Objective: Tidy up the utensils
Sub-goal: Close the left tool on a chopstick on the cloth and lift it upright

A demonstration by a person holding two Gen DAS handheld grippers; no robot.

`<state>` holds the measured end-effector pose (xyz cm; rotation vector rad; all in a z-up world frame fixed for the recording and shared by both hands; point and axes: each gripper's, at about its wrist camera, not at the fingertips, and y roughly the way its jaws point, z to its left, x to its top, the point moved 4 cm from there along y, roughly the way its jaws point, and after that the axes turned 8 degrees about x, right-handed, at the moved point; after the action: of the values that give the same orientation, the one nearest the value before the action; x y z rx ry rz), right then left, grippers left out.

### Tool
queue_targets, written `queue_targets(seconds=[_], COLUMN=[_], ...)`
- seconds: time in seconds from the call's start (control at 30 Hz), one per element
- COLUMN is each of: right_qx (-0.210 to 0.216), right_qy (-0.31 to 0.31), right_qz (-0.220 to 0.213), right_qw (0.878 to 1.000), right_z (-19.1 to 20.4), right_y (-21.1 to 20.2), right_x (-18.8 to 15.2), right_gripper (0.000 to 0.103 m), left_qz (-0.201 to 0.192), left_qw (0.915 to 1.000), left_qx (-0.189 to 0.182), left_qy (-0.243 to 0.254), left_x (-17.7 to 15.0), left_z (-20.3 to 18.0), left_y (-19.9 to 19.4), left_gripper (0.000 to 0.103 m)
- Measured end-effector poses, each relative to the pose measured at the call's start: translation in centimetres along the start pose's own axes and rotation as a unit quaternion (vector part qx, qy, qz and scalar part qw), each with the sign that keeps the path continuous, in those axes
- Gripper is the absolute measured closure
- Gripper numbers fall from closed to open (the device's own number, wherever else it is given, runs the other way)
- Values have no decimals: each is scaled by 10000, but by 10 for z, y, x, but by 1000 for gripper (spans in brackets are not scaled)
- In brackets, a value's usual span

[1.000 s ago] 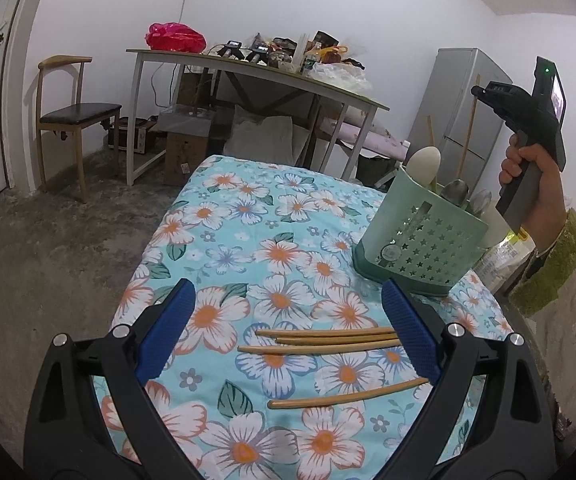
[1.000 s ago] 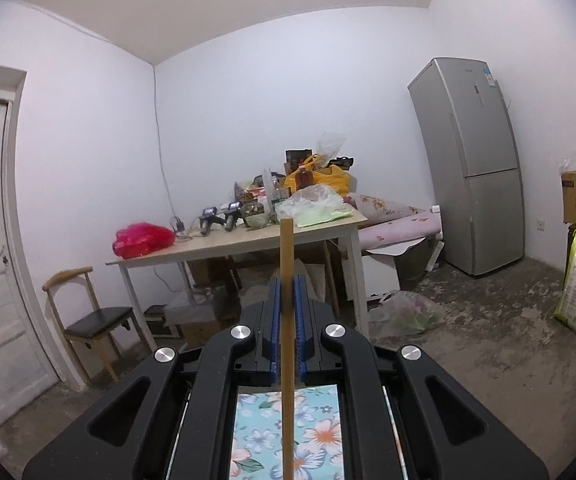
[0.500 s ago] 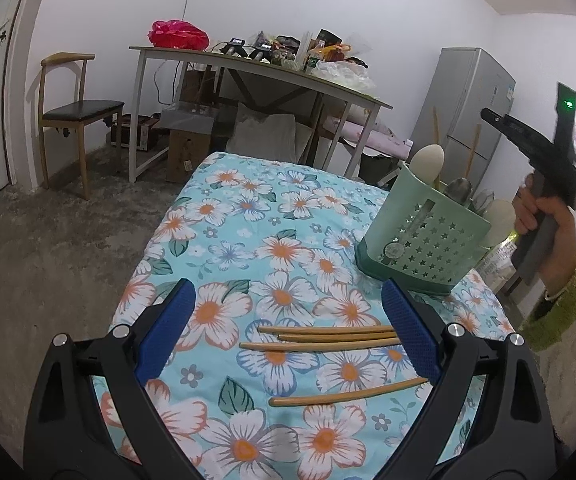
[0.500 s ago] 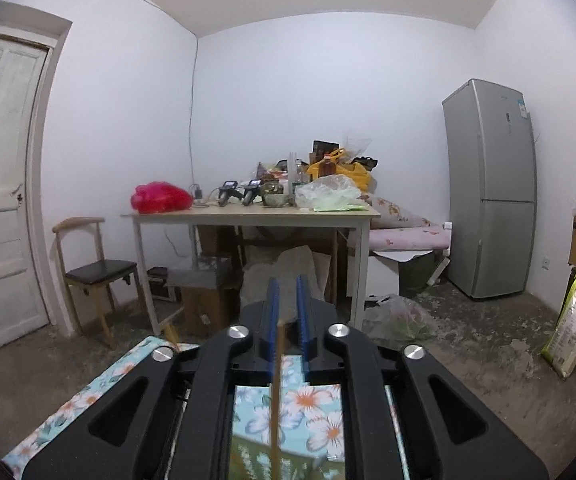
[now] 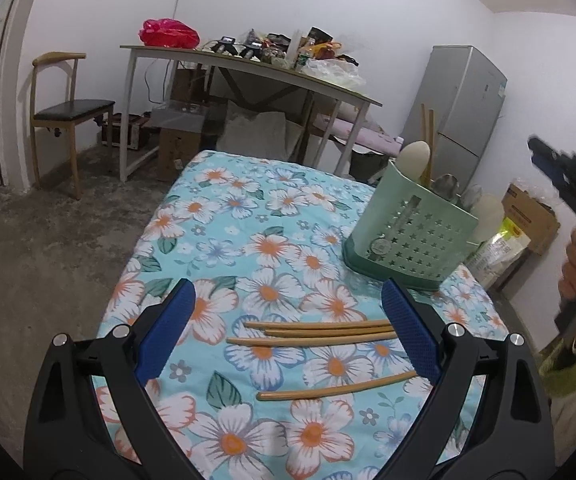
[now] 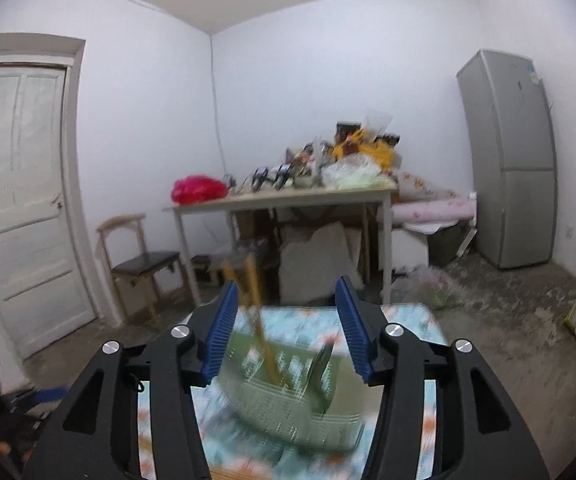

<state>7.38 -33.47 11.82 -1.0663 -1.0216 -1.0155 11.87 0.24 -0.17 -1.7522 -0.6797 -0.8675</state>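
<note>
Chopstick dropped in the holder (image 5: 412, 236).
Your right gripper (image 6: 285, 330) has just been opening, empty; left gripper (image 5: 288, 328) gapes: pick up the table's chopsticks (image 5: 312, 334) next.

Soft, even indoor light fills both views, no glare, only faint shadows on the floral cloth (image 5: 271, 216). Fisheye bending curves every edge into black corners. The right wrist view smears with motion blur over the green holder (image 6: 288, 404).

Turquoise floral-print cloth-covered table (image 5: 223, 216): four loose wooden chopsticks (image 5: 316, 330) near front edge; pale green perforated plastic utensil holder (image 5: 410, 236) standing right.
</note>
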Motion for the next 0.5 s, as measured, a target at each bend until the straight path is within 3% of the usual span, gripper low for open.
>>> queue_targets(seconds=[0.27, 0.4, 0.5], right_qx=[294, 178, -128], right_qy=[386, 833, 1151], right_qz=[1327, 2026, 2567], right_qw=[9900, 9756, 9595], right_z=[18, 14, 0], right_y=[-8, -2, 8], right_x=[-93, -144, -170], right_gripper=[44, 44, 44], left_qz=[136, 276, 399], left_qw=[9993, 9972, 9912], left_qx=[-215, -285, -405], left_qy=[279, 637, 1198], left_x=[-11, -19, -31], left_z=[-10, -22, -41], left_y=[-2, 0, 2], left_gripper=[13, 13, 13])
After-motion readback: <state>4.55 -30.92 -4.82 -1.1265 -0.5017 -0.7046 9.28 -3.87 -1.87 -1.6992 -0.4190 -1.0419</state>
